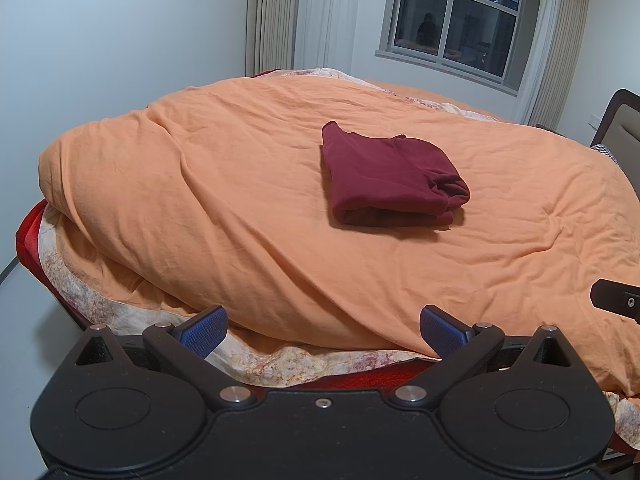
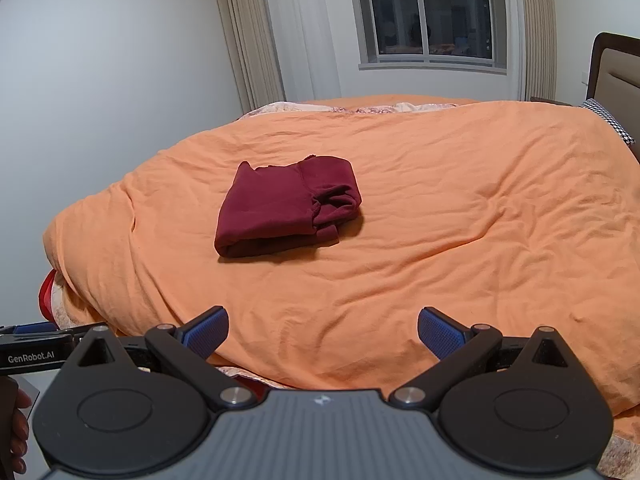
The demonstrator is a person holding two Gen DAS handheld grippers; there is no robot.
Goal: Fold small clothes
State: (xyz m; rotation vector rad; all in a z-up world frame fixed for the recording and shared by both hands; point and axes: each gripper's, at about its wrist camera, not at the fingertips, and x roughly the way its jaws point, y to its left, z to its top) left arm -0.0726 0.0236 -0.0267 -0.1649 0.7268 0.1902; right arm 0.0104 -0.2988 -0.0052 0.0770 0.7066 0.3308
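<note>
1. Orange duvet [image 1: 248,184] covers the bed and serves as the work surface; it is rumpled and soft, with a patterned sheet [image 1: 280,364] and a red layer showing under its near edge. A curtained window [image 1: 456,20] sits in the far wall.
2. On the duvet lies the maroon garment [image 1: 384,176], folded into a compact, roughly rectangular bundle, with a bunched cuff or sleeve end at its right side. It rests near the middle of the bed, probably so that both grippers can reach it from the near edge.
3. Left gripper [image 1: 323,330] hangs at the near edge of the bed, well apart from the garment, its blue-padded fingers [image 1: 204,330] spread wide and grasping nothing.
4. Right gripper [image 2: 323,330] is likewise back at the bed's edge, fingers [image 2: 440,332] released and empty; the garment [image 2: 286,208] lies ahead of it and to its left.
5. Both tools spread and withdrawn, with the bundle lying free, suggest the fold is essentially done. The loose cuff at the right might merit a tuck, though that is only a judgement.
</note>
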